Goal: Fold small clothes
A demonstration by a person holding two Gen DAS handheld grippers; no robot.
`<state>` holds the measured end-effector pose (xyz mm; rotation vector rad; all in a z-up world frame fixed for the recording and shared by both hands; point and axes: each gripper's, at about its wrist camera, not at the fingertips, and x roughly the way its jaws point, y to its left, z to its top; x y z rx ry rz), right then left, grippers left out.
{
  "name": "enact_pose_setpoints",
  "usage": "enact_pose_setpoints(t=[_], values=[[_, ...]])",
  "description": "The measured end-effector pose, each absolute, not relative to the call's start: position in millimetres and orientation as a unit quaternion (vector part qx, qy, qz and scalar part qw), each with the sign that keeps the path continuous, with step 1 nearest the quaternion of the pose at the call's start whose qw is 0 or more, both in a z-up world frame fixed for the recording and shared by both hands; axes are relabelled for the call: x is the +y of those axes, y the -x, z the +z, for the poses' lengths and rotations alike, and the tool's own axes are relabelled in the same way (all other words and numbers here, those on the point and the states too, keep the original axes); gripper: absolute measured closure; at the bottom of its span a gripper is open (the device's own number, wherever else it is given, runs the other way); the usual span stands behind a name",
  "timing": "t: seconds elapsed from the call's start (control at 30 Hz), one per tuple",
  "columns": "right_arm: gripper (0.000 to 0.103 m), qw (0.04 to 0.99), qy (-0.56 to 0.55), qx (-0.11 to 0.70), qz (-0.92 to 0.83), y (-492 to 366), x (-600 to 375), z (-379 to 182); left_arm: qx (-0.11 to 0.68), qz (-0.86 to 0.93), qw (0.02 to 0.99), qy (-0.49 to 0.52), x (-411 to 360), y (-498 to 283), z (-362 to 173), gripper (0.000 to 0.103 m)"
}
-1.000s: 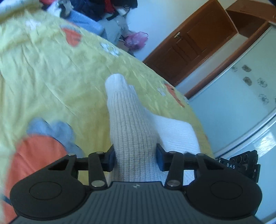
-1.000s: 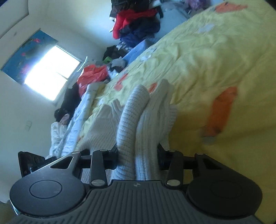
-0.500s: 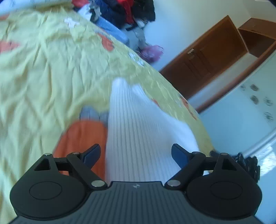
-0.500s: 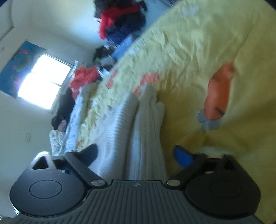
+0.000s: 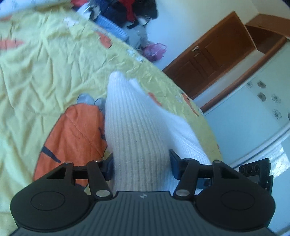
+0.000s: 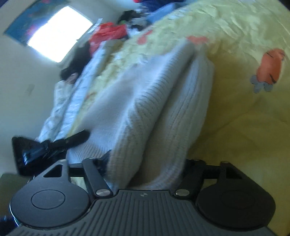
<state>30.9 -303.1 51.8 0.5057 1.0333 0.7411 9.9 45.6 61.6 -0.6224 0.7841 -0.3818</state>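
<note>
A white ribbed knit garment (image 5: 137, 130) lies on a yellow bedspread (image 5: 45, 59) with orange carrot prints. My left gripper (image 5: 140, 164) is shut on one end of the garment, the cloth bunched between its blue pads. In the right wrist view the same garment (image 6: 154, 109) lies folded in thick layers. My right gripper (image 6: 146, 164) is shut on its near edge. The left gripper's body (image 6: 41, 147) shows at the left of the right wrist view.
A heap of clothes (image 5: 126, 12) lies past the bed's far edge, near a wooden door (image 5: 208, 54) and a white wardrobe (image 5: 253, 112). A window (image 6: 58, 30) and more clothes (image 6: 108, 34) show in the right wrist view.
Both grippers opened half a second ago and have closed again on the garment at a new place. The garment now lies flatter and wider on the bed.
</note>
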Motion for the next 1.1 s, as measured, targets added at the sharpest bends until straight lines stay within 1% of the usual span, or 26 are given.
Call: enact_pose_setpoints(t=[0.1, 0.13, 0.17, 0.2, 0.23, 0.27, 0.33, 0.4, 0.43, 0.47, 0.53, 0.57, 0.6, 0.67, 0.73, 0.8, 0.83, 0.87, 0.9, 0.93, 0.97, 1.03, 1.07, 1.1], values=[[0.036, 0.763, -0.230, 0.484, 0.361, -6.4, -305.8, 49.2, 0.380, -0.203, 0.863, 0.264, 44.3, 15.8, 62.9, 0.046], [0.036, 0.763, -0.226, 0.486, 0.362, 0.1, -308.5, 45.4, 0.386, -0.202, 0.865, 0.247, 41.6, 21.4, 56.8, 0.044], [0.037, 0.767, -0.222, 0.486, 0.356, 5.2, -310.2, 37.8, 0.388, -0.197, 0.870, 0.232, 39.1, 25.4, 48.3, 0.038], [0.034, 0.769, -0.227, 0.482, 0.354, 8.2, -311.6, 32.9, 0.377, -0.192, 0.876, 0.231, 40.5, 29.0, 40.8, 0.034], [0.022, 0.767, -0.243, 0.477, 0.353, 7.8, -314.7, 26.6, 0.368, -0.187, 0.878, 0.241, 43.4, 29.7, 36.8, 0.029], [0.020, 0.763, -0.260, 0.477, 0.351, 6.9, -317.3, 24.8, 0.371, -0.182, 0.876, 0.251, 46.3, 28.3, 38.0, 0.028], [0.019, 0.749, -0.277, 0.497, 0.339, -3.7, -322.1, 29.5, 0.377, -0.184, 0.872, 0.254, 54.1, 27.8, 50.4, 0.027], [0.017, 0.766, -0.274, 0.483, 0.325, -9.3, -334.2, 45.9, 0.349, -0.184, 0.885, 0.247, 61.9, 28.5, 69.5, 0.026], [0.014, 0.774, -0.275, 0.472, 0.319, -12.2, -339.6, 52.9, 0.323, -0.182, 0.898, 0.236, 64.7, 29.2, 79.9, 0.019], [0.012, 0.786, -0.278, 0.458, 0.309, -17.7, -347.6, 61.7, 0.300, -0.173, 0.911, 0.222, 65.1, 28.9, 88.5, 0.016], [0.013, 0.807, -0.284, 0.435, 0.283, -30.2, -355.3, 74.1, 0.263, -0.150, 0.936, 0.181, 56.4, 23.9, 103.6, 0.016], [0.014, 0.816, -0.283, 0.423, 0.275, -37.9, -354.6, 81.5, 0.259, -0.150, 0.941, 0.161, 49.1, 18.7, 106.6, 0.016], [0.015, 0.820, -0.282, 0.416, 0.272, -45.6, -351.5, 84.6, 0.257, -0.148, 0.946, 0.132, 37.2, 13.5, 108.3, 0.016], [0.020, 0.822, -0.283, 0.407, 0.278, -57.1, -339.1, 90.5, 0.257, -0.145, 0.953, 0.074, 10.8, 5.8, 103.7, 0.016], [0.021, 0.813, -0.277, 0.422, 0.290, -67.4, -324.6, 85.9, 0.270, -0.153, 0.951, 0.008, -17.7, 3.7, 93.6, 0.016], [0.030, 0.816, -0.243, 0.451, 0.267, -74.4, -308.8, 76.1, 0.286, -0.174, 0.941, -0.056, -44.0, 4.5, 76.3, 0.016], [0.043, 0.818, -0.234, 0.454, 0.264, -77.6, -301.8, 72.5, 0.293, -0.172, 0.937, -0.078, -54.4, 4.6, 67.1, 0.016], [0.065, 0.820, -0.227, 0.450, 0.271, -77.7, -297.1, 66.6, 0.286, -0.156, 0.940, -0.097, -63.5, 6.6, 60.0, 0.015], [0.078, 0.821, -0.219, 0.450, 0.273, -77.0, -294.2, 64.3, 0.279, -0.146, 0.943, -0.108, -70.8, 8.3, 56.9, 0.015], [0.081, 0.823, -0.213, 0.448, 0.275, -76.2, -296.2, 63.7, 0.284, -0.143, 0.942, -0.108, -74.5, 7.3, 58.0, 0.015], [0.085, 0.830, -0.204, 0.436, 0.282, -75.0, -299.1, 68.8, 0.294, -0.143, 0.940, -0.102, -76.3, 4.2, 61.2, 0.015], [0.087, 0.840, -0.201, 0.412, 0.290, -72.5, -305.2, 80.1, 0.307, -0.149, 0.937, -0.077, -76.4, -3.1, 65.2, 0.015], [0.087, 0.844, -0.202, 0.409, 0.283, -76.7, -308.4, 79.6, 0.310, -0.150, 0.936, -0.069, -77.8, -6.2, 63.7, 0.015], [0.088, 0.845, -0.195, 0.422, 0.265, -84.5, -312.1, 68.0, 0.313, -0.149, 0.936, -0.070, -81.6, -9.1, 60.8, 0.015]])
